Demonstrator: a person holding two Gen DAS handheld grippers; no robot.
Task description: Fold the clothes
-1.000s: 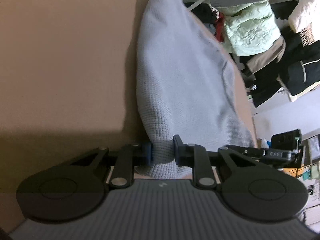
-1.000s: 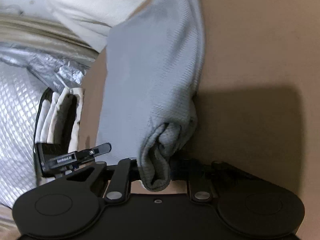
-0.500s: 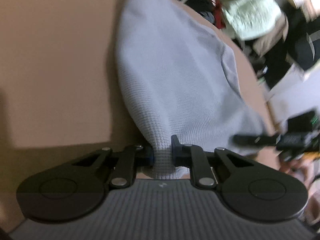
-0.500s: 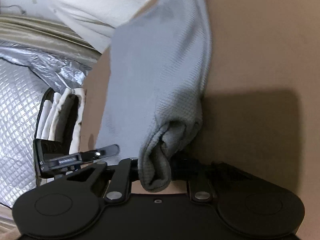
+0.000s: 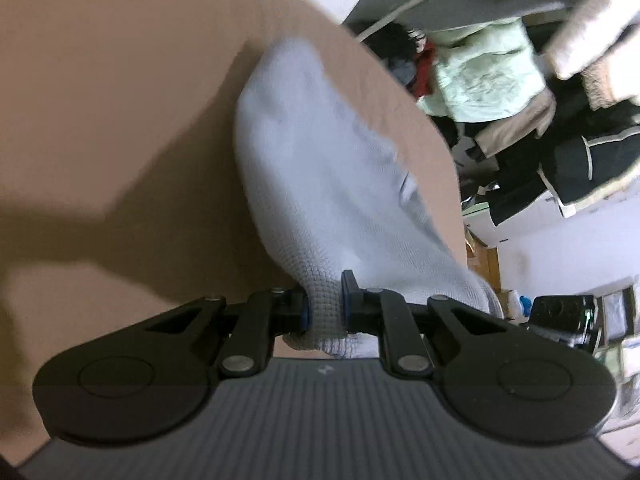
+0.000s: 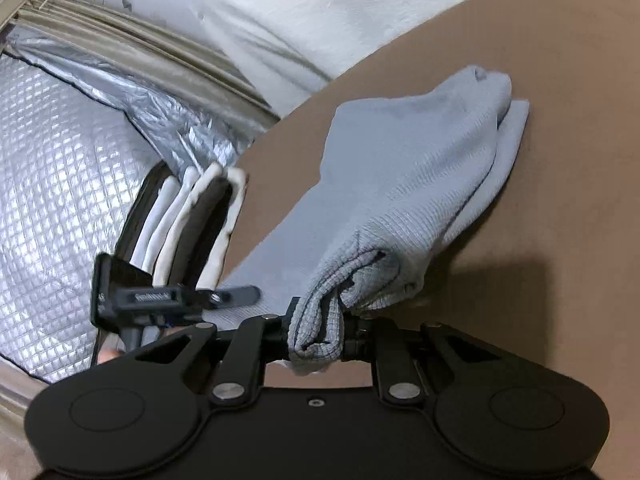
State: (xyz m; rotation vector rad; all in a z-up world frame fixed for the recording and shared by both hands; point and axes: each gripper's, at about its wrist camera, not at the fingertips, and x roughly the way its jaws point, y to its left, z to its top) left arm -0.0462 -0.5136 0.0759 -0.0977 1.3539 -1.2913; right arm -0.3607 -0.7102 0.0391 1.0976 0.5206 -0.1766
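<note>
grey knit garment [image 5: 320, 184] higher off the brown table [image 5: 120, 80] than before, pinched in both claws [image 5: 325, 305] [image 6: 320, 330]

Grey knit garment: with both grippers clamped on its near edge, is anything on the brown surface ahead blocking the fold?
Nothing visible does. The left gripper and right gripper each pinch the grey garment, and the brown surface around and beyond it lies bare in both views.
</note>
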